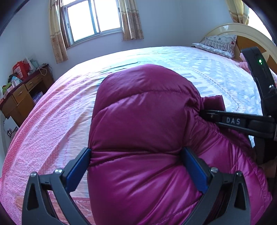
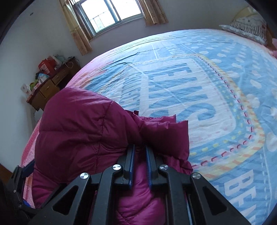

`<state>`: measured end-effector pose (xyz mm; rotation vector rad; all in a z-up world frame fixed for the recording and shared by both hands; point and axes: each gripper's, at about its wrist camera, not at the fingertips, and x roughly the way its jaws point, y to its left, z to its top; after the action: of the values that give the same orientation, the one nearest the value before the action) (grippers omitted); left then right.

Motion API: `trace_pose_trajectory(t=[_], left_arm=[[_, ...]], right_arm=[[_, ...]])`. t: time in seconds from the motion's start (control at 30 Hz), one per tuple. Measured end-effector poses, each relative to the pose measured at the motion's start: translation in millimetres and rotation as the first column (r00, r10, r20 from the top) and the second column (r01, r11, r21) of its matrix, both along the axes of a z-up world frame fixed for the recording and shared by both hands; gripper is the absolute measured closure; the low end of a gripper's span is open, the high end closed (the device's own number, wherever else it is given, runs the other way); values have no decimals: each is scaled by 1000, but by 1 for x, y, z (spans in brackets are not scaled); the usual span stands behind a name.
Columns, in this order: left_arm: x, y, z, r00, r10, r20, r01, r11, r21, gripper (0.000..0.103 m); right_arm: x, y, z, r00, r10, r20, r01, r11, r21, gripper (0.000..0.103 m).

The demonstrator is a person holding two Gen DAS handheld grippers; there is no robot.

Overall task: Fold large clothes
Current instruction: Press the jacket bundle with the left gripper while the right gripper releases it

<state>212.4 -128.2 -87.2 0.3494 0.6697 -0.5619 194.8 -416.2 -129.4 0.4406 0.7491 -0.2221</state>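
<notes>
Bulging up off the bed [image 2: 216, 83], the magenta puffer jacket [image 1: 143, 121] fills both views. Left gripper [image 1: 136, 164] spread wide around its bulk, right gripper [image 2: 139, 154] pinching a fold. Pillow [image 1: 218, 43], cluttered desk [image 1: 22, 93], window [image 1: 91, 19] behind.

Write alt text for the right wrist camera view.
The right gripper is shut on a fold of a magenta puffer jacket bunched at the near edge of a bed with a blue and white patterned cover. A window and wooden desk stand behind.
</notes>
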Motion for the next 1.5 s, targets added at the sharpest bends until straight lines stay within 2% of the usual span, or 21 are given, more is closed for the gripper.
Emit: trace_pose_trajectory(t=[0.1, 0.2, 0.23, 0.3, 0.33, 0.37, 0.43, 0.53, 0.63, 0.7, 0.8, 0.9, 0.93, 1.1, 1.17, 1.3, 1.43, 1.5], left_arm=[[-1, 1, 0, 1000, 0, -4, 0, 1000, -3, 0], [0, 4, 2, 1000, -12, -18, 12, 1000, -11, 0], [1, 6, 3, 999, -20, -28, 19, 1000, -25, 0], [6, 17, 7, 996, -43, -79, 38, 997, -71, 0], [10, 22, 9, 992, -56, -110, 46, 995, -88, 0], [17, 31, 13, 984, -70, -166, 51, 992, -116, 0], [25, 47, 19, 970, -85, -229, 44, 983, -178, 0], [43, 77, 29, 960, -46, -275, -35, 958, -284, 0], [60, 81, 21, 937, -15, -350, -96, 950, -298, 0], [64, 73, 7, 918, -35, -395, -89, 953, -291, 0], [65, 72, -8, 904, -50, -424, -103, 938, -331, 0], [67, 65, -18, 891, -48, -451, -122, 933, -339, 0], [65, 64, -18, 894, -47, -446, -119, 934, -337, 0], [55, 49, -14, 939, -20, -343, -75, 962, -262, 0], [53, 44, -15, 947, -16, -321, -67, 967, -247, 0], [57, 50, -18, 951, -20, -309, -61, 966, -250, 0], [61, 59, -23, 943, -32, -331, -63, 961, -271, 0], [61, 59, -22, 943, -35, -332, -61, 960, -274, 0]], right_arm=[[5, 4, 6, 1000, -9, -8, 8, 999, -49, 92], [-8, 5, 17, 1000, -7, 8, 7, 999, -44, 89], [-17, 5, 23, 1000, -10, 28, 11, 999, -32, 89], [-45, 1, 38, 991, -23, 128, 21, 1000, 18, 87], [-64, -4, 46, 983, -33, 182, 23, 998, 59, 76], [-75, -6, 49, 979, -42, 197, 27, 996, 82, 49], [-99, -12, 54, 974, -77, 213, 51, 991, 127, 18], [-117, -16, 52, 965, -33, 259, -28, 973, 227, 17], [-105, -15, 37, 974, -15, 226, -54, 954, 294, 17], [-94, -11, 23, 980, 3, 199, -62, 954, 292, 17], [-82, 2, -3, 983, 49, 177, -99, 954, 282, 17], [-82, 5, -2, 981, 59, 184, -106, 960, 259, 17], [-82, 6, -2, 981, 60, 185, -106, 961, 254, 18], [-79, 10, -1, 983, 63, 172, -102, 968, 229, 18], [-78, 9, -2, 983, 62, 171, -101, 969, 226, 19], [-80, 13, -2, 983, 60, 173, -99, 969, 225, 19], [-81, 15, -1, 981, 54, 184, -97, 968, 231, 19], [-89, 9, -1, 976, 43, 214, -98, 963, 250, 31]])
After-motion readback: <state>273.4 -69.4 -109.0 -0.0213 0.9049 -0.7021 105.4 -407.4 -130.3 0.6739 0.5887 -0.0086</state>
